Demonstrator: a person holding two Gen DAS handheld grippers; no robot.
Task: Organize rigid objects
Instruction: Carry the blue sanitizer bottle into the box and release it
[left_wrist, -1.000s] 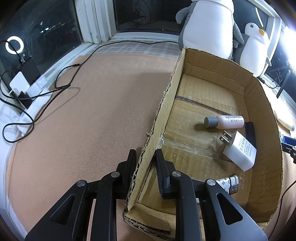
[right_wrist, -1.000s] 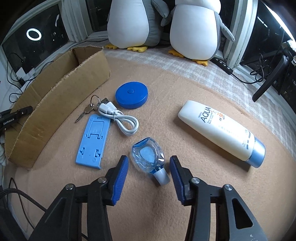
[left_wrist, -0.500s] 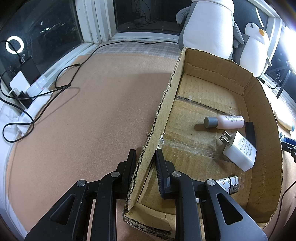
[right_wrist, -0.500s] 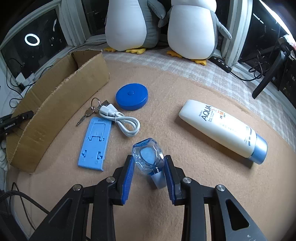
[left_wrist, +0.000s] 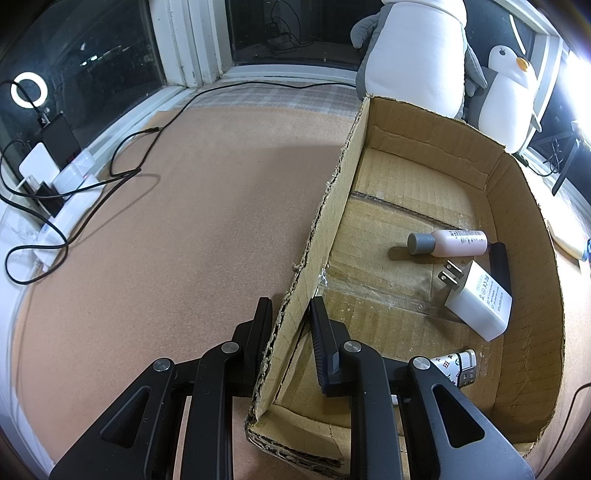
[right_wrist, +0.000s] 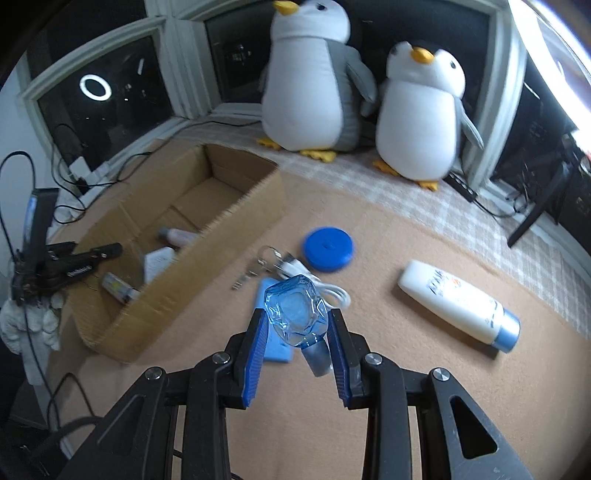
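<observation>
1. Since a second ago the right tool (right_wrist: 295, 332) has closed on the clear blue bottle (right_wrist: 295, 314) and lifted it off the desk (right_wrist: 388, 369). The view now looks down from higher up and takes in the cardboard box (right_wrist: 207, 266), which sat at the frame's edge before. The left tool (left_wrist: 290, 317) has not moved.
2. The bottle sits between the blue pads (right_wrist: 258, 343), body forward and grey cap (right_wrist: 317, 360) pointing back toward the tool, clear of the surface and above the blue phone stand (right_wrist: 277, 354).
3. Handling, as a judgement: it looks like small, hard, faceted plastic or glass, so it should be light and stiff, but smooth. The angled faces could let it twist or slip, and the wide body gives a better hold than the narrow cap.
4. The left tool is clamped on the box's near wall (left_wrist: 306, 280), one finger outside and one inside, steadying it.
5. Already in the box: a pink bottle (left_wrist: 448, 243), a white charger (left_wrist: 480, 301) and a patterned lighter (left_wrist: 456, 367).
6. Still on the desk: a round blue case (right_wrist: 328, 248), a white cable (right_wrist: 325, 291), keys (right_wrist: 258, 264) and a white tube (right_wrist: 458, 304).
</observation>
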